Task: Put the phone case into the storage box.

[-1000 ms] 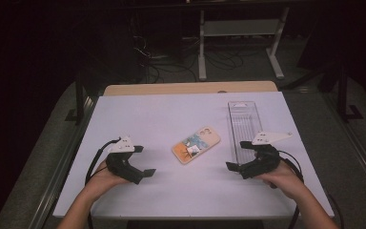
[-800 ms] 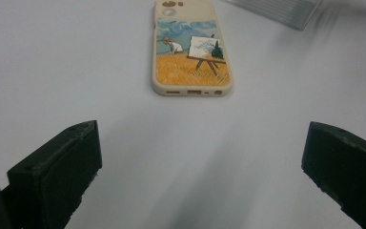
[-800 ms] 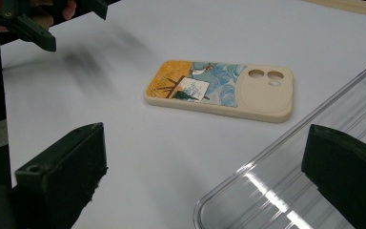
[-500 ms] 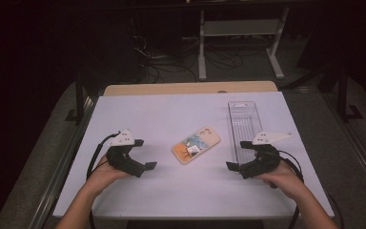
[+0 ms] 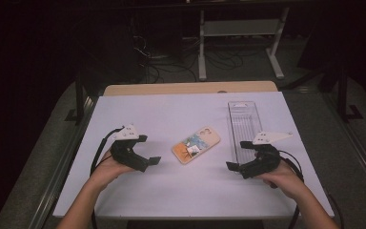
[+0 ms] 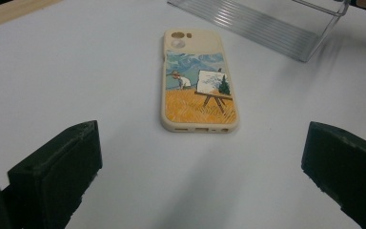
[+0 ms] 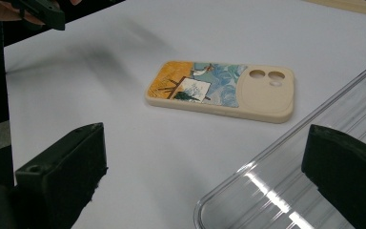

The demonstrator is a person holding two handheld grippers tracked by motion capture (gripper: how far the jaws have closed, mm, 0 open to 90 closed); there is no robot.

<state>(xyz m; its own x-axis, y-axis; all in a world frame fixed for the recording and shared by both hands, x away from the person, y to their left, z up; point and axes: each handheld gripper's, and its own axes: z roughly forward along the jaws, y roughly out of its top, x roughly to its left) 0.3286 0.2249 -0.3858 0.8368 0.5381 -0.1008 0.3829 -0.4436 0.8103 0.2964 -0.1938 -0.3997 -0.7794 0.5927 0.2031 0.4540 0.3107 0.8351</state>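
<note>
White and bare across most of its top, the table (image 5: 171,114) stood in a dim room with cables and a metal stand on the floor behind it. Near its middle lay a cream phone case (image 5: 196,144), painted side up, showing a golden field, an easel and blue hills; its camera holes pointed toward the far right. Just to its right, a clear plastic tray (image 5: 244,119) ran lengthwise away from the person. The left gripper (image 5: 148,156) was held near the case's left, aimed at it, its jaws spread wide with nothing between them. The right gripper (image 5: 236,156) hung at the tray's near end, jaws equally wide and empty, one of them over the tray's edge. Neither touched the case.
</note>
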